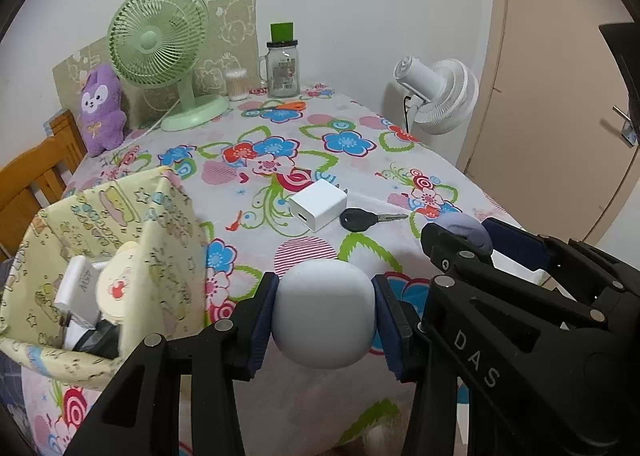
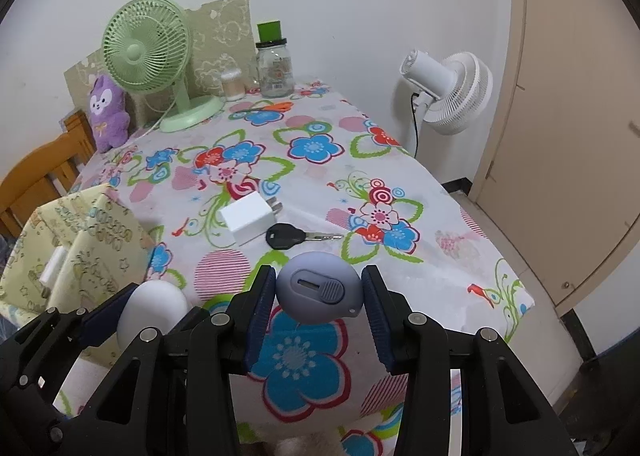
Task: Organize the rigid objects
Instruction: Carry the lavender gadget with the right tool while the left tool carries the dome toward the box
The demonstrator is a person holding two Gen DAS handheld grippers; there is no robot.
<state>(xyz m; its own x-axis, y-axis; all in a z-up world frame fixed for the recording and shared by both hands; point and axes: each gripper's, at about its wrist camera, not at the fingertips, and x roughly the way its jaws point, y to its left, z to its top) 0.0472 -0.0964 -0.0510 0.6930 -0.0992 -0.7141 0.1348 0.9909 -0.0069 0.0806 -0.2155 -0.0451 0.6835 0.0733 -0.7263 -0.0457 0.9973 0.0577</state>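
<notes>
A white egg-shaped case (image 1: 324,314) sits clamped between blue pads, raised above the near table edge. Just to its right a blue-grey rounded case (image 2: 318,288) – slider on its top face – is clamped the same way. Farther in, mid-table, a white charger (image 1: 319,204) lies flat, prongs to the far right, with a black-headed key (image 1: 370,219) just right of it, blade pointing right. At near left a yellow fabric bin (image 1: 100,240) stands open – small items inside.

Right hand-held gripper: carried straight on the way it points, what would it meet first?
Probably the black key just beyond the purple case that the right hand-held gripper holds, or the tablecloth beside it; depth is unclear.
</notes>
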